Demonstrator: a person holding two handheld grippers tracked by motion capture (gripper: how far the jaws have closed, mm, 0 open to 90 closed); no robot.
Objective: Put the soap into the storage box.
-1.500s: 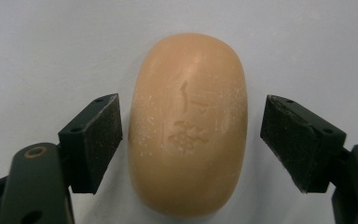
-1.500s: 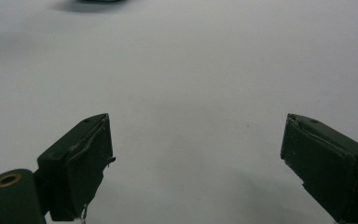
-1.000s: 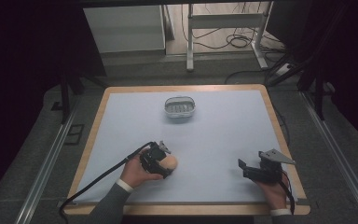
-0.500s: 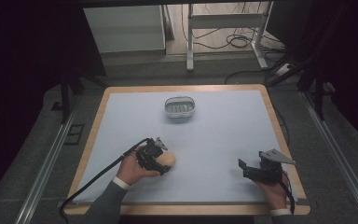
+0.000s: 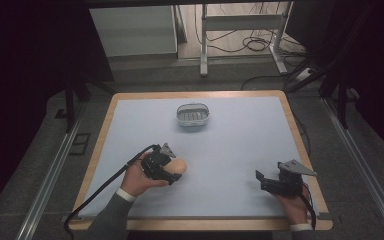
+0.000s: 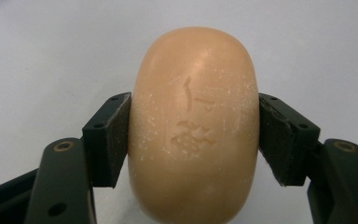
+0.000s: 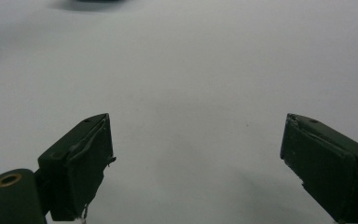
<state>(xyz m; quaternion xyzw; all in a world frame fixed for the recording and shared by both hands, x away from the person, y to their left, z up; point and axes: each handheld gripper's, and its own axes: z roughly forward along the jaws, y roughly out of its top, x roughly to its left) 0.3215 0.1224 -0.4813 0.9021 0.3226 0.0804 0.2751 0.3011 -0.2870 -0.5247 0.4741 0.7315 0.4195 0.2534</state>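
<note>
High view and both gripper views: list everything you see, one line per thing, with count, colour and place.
soap: one, peach oval bar with a stamped mark, near left part of the table, between the left gripper's jaws
dish: one, clear with a ribbed floor, far middle of the table
table: one, pale blue-white top with a wooden rim, centre of the high view
cabinet: one, white, on the floor beyond the table
frame: one, white metal legs, beyond the table, with dark cables on the floor by it
left gripper: one, black, shut on the soap, cable trailing to the near edge
right gripper: one, black with a grey plate, open, near right of the table
hands: two, at the near edge, one on each gripper
</note>
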